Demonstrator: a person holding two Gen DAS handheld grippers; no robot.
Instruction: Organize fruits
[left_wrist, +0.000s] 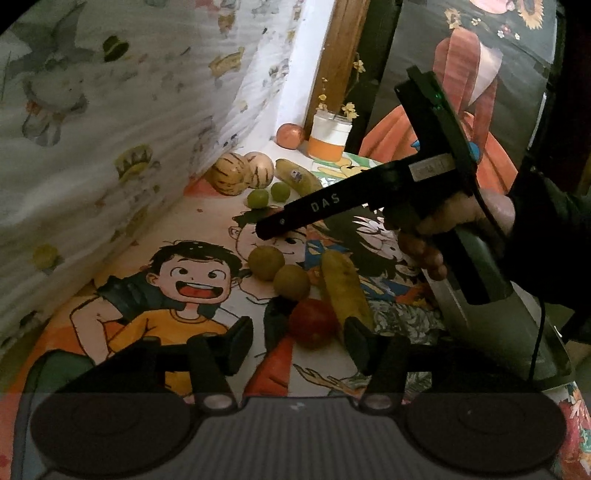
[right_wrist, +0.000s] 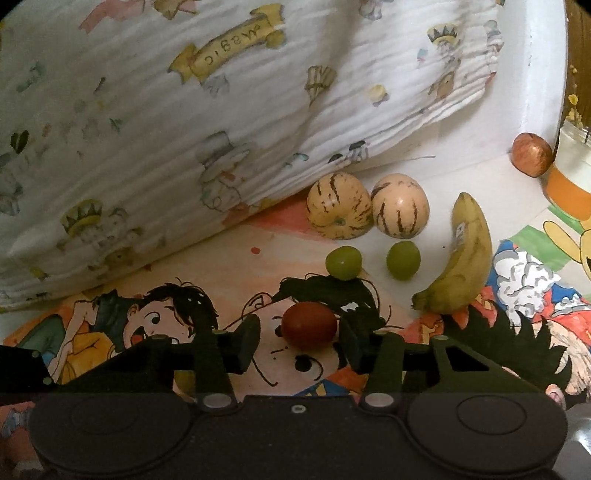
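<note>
In the left wrist view, my left gripper (left_wrist: 299, 341) is open over the cartoon-print surface, with a red round fruit (left_wrist: 313, 323) between its fingers, nearer the right one. A yellow banana (left_wrist: 345, 291) and two yellow-green round fruits (left_wrist: 266, 262) (left_wrist: 291, 282) lie just beyond. The right gripper (left_wrist: 266, 229) hovers above them. In the right wrist view, my right gripper (right_wrist: 299, 341) is open with a dark red round fruit (right_wrist: 309, 325) between its fingertips. Beyond lie two green grapes (right_wrist: 343, 262) (right_wrist: 403, 260), two striped melons (right_wrist: 338, 205) (right_wrist: 400, 210), a banana (right_wrist: 463, 258) and an apple (right_wrist: 532, 154).
A printed white cloth (right_wrist: 184, 129) slopes along the left side. A white and orange cup (right_wrist: 570, 173) stands at the far right by the apple; it also shows in the left wrist view (left_wrist: 330, 137), before a wooden post (left_wrist: 338, 55).
</note>
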